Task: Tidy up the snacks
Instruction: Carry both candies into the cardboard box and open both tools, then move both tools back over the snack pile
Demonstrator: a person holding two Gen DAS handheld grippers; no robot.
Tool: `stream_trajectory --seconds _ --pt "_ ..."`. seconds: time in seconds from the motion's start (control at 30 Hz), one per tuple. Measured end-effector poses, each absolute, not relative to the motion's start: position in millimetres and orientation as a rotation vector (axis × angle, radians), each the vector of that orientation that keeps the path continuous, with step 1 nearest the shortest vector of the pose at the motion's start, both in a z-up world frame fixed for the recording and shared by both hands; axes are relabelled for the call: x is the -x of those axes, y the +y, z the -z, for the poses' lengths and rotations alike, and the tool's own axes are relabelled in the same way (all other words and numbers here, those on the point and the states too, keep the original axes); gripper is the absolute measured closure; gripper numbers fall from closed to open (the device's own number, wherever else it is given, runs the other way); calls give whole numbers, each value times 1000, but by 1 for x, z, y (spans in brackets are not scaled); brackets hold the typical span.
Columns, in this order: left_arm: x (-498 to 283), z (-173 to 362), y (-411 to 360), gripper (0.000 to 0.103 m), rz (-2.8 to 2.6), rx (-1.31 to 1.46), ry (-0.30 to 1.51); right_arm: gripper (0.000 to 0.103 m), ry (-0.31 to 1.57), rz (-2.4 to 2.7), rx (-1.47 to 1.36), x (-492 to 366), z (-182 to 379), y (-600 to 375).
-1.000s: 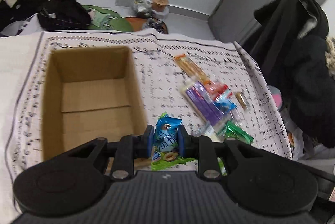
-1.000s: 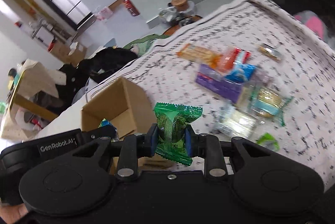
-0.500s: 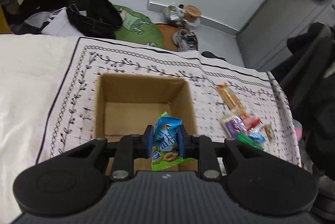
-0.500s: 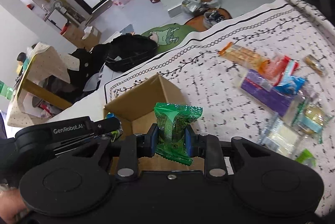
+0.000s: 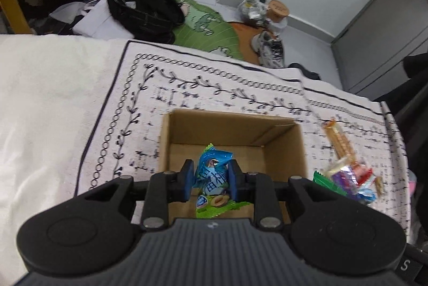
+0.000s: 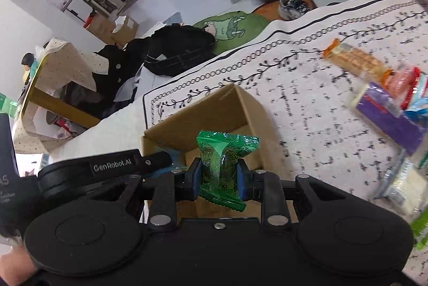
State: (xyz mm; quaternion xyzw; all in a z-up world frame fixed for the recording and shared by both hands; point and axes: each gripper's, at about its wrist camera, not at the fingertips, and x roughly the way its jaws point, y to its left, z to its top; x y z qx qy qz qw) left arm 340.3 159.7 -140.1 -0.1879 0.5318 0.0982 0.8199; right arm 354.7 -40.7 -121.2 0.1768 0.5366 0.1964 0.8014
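An open cardboard box (image 5: 283,141) stands on a patterned cloth; it also shows in the right wrist view (image 6: 208,112). My left gripper (image 5: 210,179) is shut on a blue snack packet (image 5: 212,169) and holds it above the box's inside. My right gripper (image 6: 219,173) is shut on a green snack packet (image 6: 222,160) over the box's near edge. The left gripper's body (image 6: 107,168) shows beside it, reaching over the box. A pile of loose snacks (image 5: 347,173) lies right of the box, also seen in the right wrist view (image 6: 388,104).
The patterned cloth (image 5: 203,88) covers the surface, with a white cover (image 5: 48,88) to its left. Beyond the far edge the floor holds black clothes (image 5: 144,8), a green mat (image 5: 206,26), a shoe (image 5: 270,50) and jars. A wooden table (image 6: 53,88) stands at left.
Both grippers moved left from the snack pile to the box, still holding their packets. The left gripper now hangs over the box's inside.
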Motion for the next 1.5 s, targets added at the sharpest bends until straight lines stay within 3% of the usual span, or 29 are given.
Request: stream_trajectory --seconds 0.1,0.23,0.4,0.5,0.53,0.6,0.83,1.0,1.1,1.33,1.5 --pt "-342 143 165 74 -213 413 1152 77 1157 -434 -381 -358 123 -33" --pt "-339 141 168 62 -228 415 1159 77 1155 -449 -375 -361 121 -28" --pt "-333 135 173 55 -240 431 1153 76 1146 -475 -378 -364 116 -22" --pt "-329 131 179 54 -258 441 1147 64 1120 -503 -374 -362 108 -20" --pt "-327 129 180 53 -262 447 1145 51 1115 -506 -372 -362 106 -20" --pt "-323 126 182 48 -267 455 1142 36 1095 -493 -378 -358 101 -23" --pt "-306 113 178 34 -295 457 1155 15 1061 -460 -343 -341 86 -39" --pt "-292 103 172 26 -308 444 1138 5 1048 -432 -316 -325 81 -53" --pt "-282 96 166 22 -316 417 1116 4 1028 -406 -311 -316 79 -66" --pt "-260 82 151 0 -317 394 1070 0 968 -378 -283 -292 71 -97" --pt "-248 77 134 0 -306 390 1046 0 945 -359 -263 -278 70 -122"
